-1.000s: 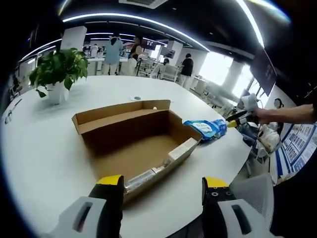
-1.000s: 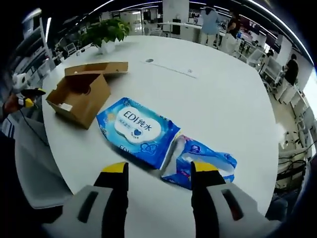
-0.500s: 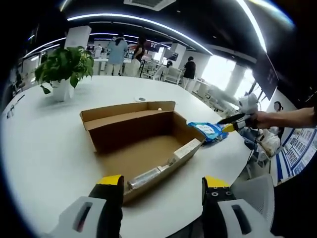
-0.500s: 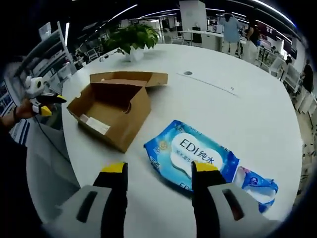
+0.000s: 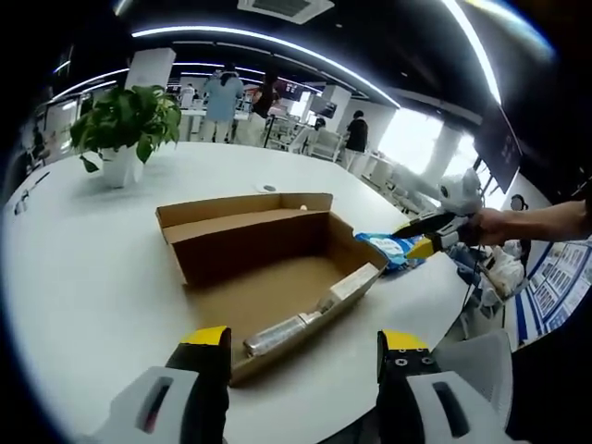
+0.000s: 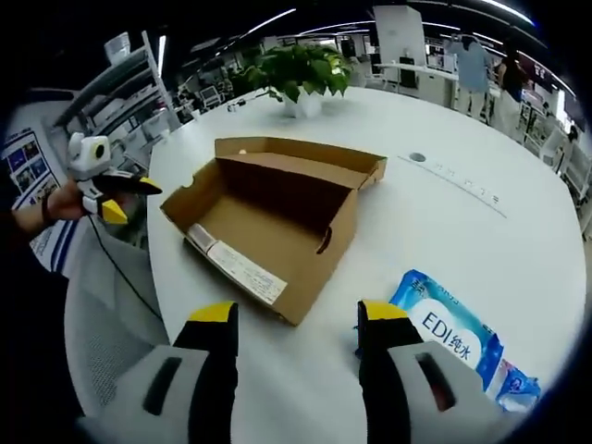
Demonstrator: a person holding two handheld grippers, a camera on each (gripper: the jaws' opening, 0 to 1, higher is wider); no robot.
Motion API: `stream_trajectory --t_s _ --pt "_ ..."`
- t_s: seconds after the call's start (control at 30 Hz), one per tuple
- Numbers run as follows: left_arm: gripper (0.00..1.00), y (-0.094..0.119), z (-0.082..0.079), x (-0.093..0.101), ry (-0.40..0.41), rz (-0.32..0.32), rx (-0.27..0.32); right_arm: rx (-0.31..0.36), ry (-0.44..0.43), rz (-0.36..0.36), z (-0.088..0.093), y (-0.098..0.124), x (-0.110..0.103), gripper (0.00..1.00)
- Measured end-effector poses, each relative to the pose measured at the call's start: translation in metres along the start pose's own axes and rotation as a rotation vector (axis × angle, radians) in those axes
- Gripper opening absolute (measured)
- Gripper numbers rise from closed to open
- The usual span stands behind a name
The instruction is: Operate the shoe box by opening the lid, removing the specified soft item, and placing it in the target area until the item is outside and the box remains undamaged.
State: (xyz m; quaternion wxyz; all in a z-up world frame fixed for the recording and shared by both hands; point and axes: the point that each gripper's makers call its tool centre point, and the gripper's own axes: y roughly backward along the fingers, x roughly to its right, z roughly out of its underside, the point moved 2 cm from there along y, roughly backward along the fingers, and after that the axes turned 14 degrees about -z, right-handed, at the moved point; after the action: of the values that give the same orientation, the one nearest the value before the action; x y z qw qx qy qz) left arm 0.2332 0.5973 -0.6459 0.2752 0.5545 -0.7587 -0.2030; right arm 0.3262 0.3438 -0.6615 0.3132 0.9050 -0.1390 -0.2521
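White table [image 6: 481,222]: shoe box [image 6: 268,208] open; wipes pack [image 6: 453,328] now farther right; both grippers [image 5: 301,347] [image 6: 294,324] agape, empty.

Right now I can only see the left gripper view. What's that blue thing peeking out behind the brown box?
Observer: The right gripper view shows a flat blue plastic wipes pack with a white label reading "EDI". It lies on the round white table, apart from the open brown cardboard shoe box.
Operator: Is there just one?
Observer: No. A second, smaller blue packet lies just beyond it.
Operator: What's on the box side I can't see?
Observer: A small curved finger slot, cut in the long wall facing the pack.
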Motion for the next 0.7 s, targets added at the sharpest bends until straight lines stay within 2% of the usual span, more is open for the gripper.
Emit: stream_trajectory --t_s 0.27,0.5,0.7 --pt "0.65 -0.003 0.0 0.0 0.01 0.002 0.004 -0.013 0.017 -0.02 -0.008 -0.008 0.001 0.49" --pt "0.65 -0.003 0.001 0.002 0.009 0.005 0.004 -0.051 0.058 -0.046 -0.021 -0.023 0.003 0.48" --pt "0.65 -0.003 0.004 0.0 0.012 0.006 0.0 -0.173 0.173 -0.099 -0.028 -0.043 0.002 0.5"
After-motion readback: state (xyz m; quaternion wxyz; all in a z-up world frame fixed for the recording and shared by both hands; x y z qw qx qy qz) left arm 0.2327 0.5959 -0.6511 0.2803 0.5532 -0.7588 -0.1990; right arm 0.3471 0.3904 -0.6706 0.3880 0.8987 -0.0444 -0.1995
